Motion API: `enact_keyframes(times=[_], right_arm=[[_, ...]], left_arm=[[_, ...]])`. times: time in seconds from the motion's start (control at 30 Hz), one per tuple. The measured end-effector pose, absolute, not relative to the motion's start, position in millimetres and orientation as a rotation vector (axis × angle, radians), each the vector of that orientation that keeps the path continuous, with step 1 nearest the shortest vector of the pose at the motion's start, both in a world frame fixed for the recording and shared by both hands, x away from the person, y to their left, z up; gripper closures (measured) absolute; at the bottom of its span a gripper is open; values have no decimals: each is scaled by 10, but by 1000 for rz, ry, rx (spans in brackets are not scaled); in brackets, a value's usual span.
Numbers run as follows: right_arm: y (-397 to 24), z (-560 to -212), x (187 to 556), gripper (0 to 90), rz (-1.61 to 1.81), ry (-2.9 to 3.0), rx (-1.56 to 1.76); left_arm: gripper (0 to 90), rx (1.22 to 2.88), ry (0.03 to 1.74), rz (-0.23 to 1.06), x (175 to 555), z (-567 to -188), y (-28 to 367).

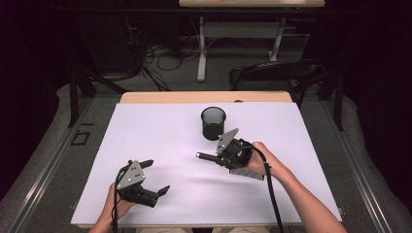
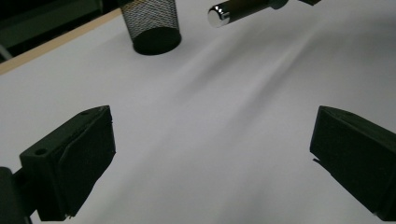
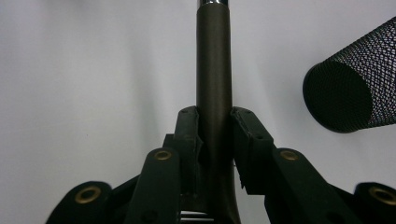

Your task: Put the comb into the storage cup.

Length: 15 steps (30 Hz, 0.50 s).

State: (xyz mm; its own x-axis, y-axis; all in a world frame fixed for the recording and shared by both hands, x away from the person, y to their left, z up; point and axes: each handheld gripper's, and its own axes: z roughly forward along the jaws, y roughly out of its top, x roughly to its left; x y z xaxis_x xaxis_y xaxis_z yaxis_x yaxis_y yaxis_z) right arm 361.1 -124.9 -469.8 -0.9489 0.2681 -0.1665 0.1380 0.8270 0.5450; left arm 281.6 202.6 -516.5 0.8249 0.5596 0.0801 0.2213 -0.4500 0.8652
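Beside the black wire-mesh metal cup [image 1: 214, 123], a dark matt cylindrical pen [image 3: 214, 70] ends in a glossy chrome cap, above the smooth white paper-covered, wood-edged tabletop [image 1: 160, 141].

A wooden table [image 1: 145, 97] fills the middle of the high view, almost wholly covered by a white sheet [image 1: 160, 141] that leaves a bare wood strip along the far edge. A black mesh pen cup [image 1: 213, 123] stands upright on the sheet, just above the frame's centre.
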Motion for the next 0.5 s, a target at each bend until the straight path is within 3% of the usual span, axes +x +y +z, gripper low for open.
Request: enact_keyframes(times=[0.5], right_arm=[[-1220, -4665, 3604, 729, 810, 2804, 227]], left_arm=[[0, 2165, 493, 332, 3095, -4975, 1755]])
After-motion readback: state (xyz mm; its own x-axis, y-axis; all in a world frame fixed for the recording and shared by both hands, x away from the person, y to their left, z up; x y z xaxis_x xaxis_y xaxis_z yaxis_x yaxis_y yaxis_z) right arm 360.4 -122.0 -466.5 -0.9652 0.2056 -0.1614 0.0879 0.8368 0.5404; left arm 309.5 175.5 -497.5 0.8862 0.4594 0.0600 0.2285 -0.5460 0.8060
